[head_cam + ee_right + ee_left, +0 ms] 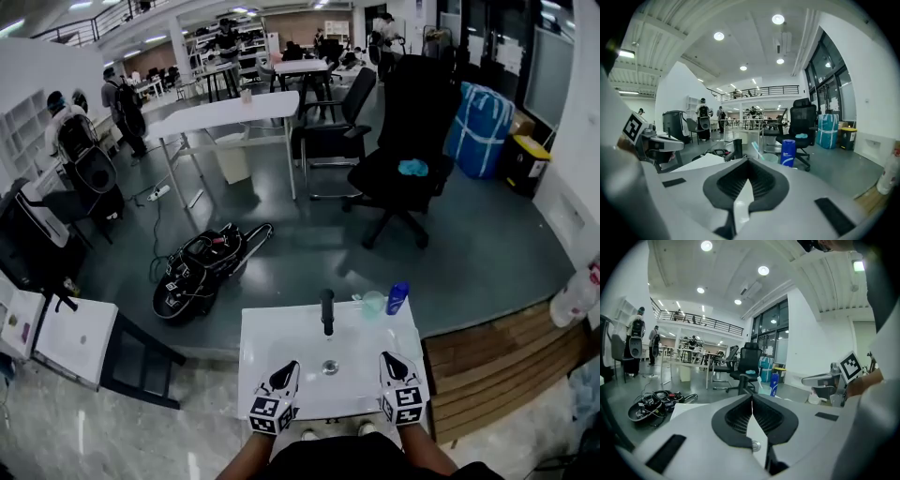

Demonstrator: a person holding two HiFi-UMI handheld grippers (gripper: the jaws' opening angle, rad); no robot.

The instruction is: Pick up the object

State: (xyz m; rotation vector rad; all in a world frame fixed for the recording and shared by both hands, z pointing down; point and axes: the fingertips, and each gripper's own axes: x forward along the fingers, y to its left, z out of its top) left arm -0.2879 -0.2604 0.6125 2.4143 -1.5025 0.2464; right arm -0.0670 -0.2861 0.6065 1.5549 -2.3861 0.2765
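Note:
A white sink with a black faucet lies just in front of me. At its far right corner stand a blue bottle and a pale green cup holding a toothbrush. My left gripper and right gripper hover over the sink's near edge, either side of the drain. Both are shut with nothing between the jaws. In the left gripper view the shut left gripper points towards the bottle. In the right gripper view the right gripper faces the bottle, cup and faucet.
A black bag with cables lies on the floor beyond the sink at the left. A black office chair stands further back, with white tables behind. A wooden platform borders the sink on the right. People stand far off at the left.

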